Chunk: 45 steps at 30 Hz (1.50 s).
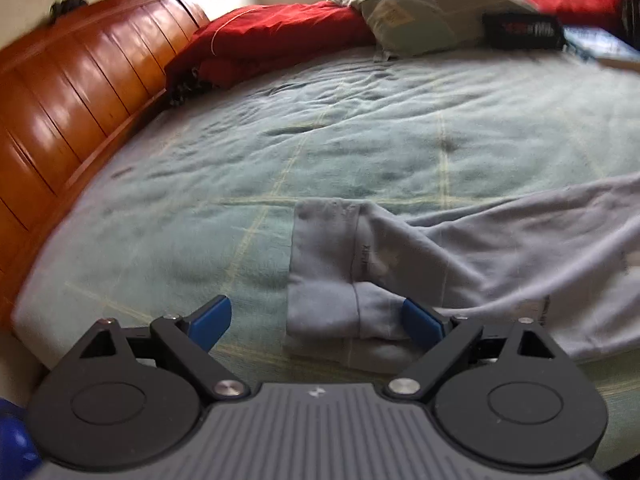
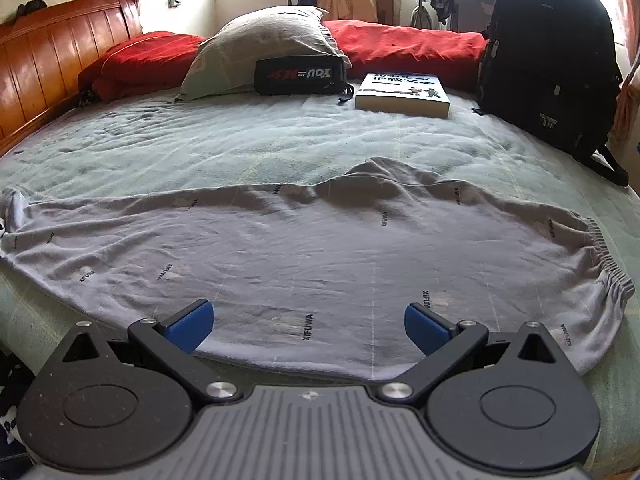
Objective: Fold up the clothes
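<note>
- trousers (image 2: 304, 248), grey with small printed lettering, lie across the pale green bed sheet (image 2: 280, 148), spread flat along the near edge of the bed; the elastic waistband (image 2: 600, 268) is at the right end in the right wrist view.
- progress looks early to middling: the two legs appear to be laid one over the other, since the left wrist view shows stacked cuffs (image 1: 324, 276) at the far left end, so a lengthwise fold may already be done; that is a judgement, not certain.
- folds along the length are still left: the garment stretches full length from cuffs to waistband, with wrinkles across the middle.
- left gripper (image 1: 316, 322) has its blue pads wide apart and holds nothing; the cuffs lie just ahead of and between its fingers, the right pad (image 1: 420, 322) over the edge of the cloth, though contact cannot be told.
- right gripper (image 2: 310, 326) is also spread wide and empty; it hangs over the near hem of the trousers at mid-length, the cloth beneath and ahead of both pads.
- pillow (image 2: 264, 52), black pouch (image 2: 300, 76), book (image 2: 402, 94) and backpack (image 2: 552, 68) sit well apart at the far side, clear of the work.
- likely next step calls for pinching the cuff end and carrying it toward the waistband.
</note>
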Motion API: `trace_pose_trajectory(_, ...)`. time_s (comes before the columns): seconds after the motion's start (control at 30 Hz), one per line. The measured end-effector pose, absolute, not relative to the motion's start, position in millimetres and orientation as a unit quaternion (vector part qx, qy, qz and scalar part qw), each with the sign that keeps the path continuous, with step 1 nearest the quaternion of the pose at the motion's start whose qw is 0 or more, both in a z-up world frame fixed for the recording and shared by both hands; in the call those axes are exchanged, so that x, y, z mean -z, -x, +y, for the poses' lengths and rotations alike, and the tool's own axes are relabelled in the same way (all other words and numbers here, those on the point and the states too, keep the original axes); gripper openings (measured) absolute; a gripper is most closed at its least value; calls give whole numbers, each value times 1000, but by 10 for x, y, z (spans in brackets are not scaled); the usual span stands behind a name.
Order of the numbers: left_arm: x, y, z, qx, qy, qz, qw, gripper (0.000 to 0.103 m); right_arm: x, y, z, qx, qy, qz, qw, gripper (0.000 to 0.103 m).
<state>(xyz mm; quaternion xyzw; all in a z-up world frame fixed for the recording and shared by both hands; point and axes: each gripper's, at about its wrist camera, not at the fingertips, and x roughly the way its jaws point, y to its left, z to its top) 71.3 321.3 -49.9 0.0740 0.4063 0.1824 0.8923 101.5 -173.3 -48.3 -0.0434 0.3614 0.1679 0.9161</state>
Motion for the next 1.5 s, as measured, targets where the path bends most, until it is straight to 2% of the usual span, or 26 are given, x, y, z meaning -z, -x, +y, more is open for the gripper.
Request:
trace_pose_trajectory(0.13,408,-610,3368,-167,-12,379,910,91,464,-1015,-1732,-168,42,359,917,103)
trace_pose_trajectory(0.2,373,-596,3428,-164,4,369,915,87,465,-1016,-1728,-168,42,359,917,103)
trace_pose_trajectory(0.3,321,-576,3519,-158,28,354,921,72,474,-1019,-1711,-170,42,360,916,103)
trace_pose_trajectory(0.33,320,-588,3544,-156,31,351,923,61,477,-1020,-1704,-172,42,361,916,103)
trace_pose_trajectory(0.37,327,-615,3573,-153,33,349,924,55,481,-1021,-1697,-174,43,361,915,103)
trace_pose_trajectory(0.57,485,-829,3723,-127,65,359,922,55,483,-1018,-1657,-180,46,361,914,103)
trace_pose_trajectory(0.6,518,-859,3742,-122,71,362,921,52,471,-1024,-1651,-186,45,360,913,103)
trace_pose_trajectory(0.63,551,-889,3760,-116,77,365,920,34,458,-1031,-1644,-192,43,358,913,103)
trace_pose_trajectory(0.67,582,-917,3777,-112,82,368,920,30,446,-1038,-1638,-198,42,357,912,103)
trace_pose_trajectory(0.83,537,-813,3774,-172,54,368,912,30,313,-1153,-1468,-270,38,339,900,101)
trace_pose_trajectory(0.87,479,-761,3720,-167,48,360,917,30,281,-1177,-1406,-286,43,333,897,94)
trace_pose_trajectory(0.9,422,-710,3666,-162,42,352,921,31,247,-1217,-1299,-310,55,330,890,83)
trace_pose_trajectory(0.93,364,-659,3612,-157,36,343,925,33,212,-1258,-1188,-334,66,327,882,77)
trace_pose_trajectory(1.0,265,-575,3479,-134,26,326,936,46,169,-1351,-908,-370,95,324,866,60)
trace_pose_trajectory(1.03,239,-565,3406,-116,20,320,940,54,155,-1400,-767,-387,111,321,857,58)
trace_pose_trajectory(1.1,261,-589,3286,-94,11,322,942,56,138,-1474,-424,-419,138,311,842,48)
trace_pose_trajectory(1.17,378,-644,3202,-80,1,336,938,57,163,-1576,-82,-445,155,312,825,32)
trace_pose_trajectory(1.2,458,-676,3192,-83,2,349,934,57,176,-1628,89,-458,163,313,816,28)
trace_pose_trajectory(1.3,661,-663,3209,-101,13,368,924,58,265,-1744,540,-479,189,311,799,28)
trace_pose_trajectory(1.43,682,-541,3127,-100,12,363,926,68,421,-1791,958,-500,229,299,779,28)
trace_pose_trajectory(1.5,699,-527,3116,-99,12,359,928,69,498,-1804,1060,-505,243,296,774,28)
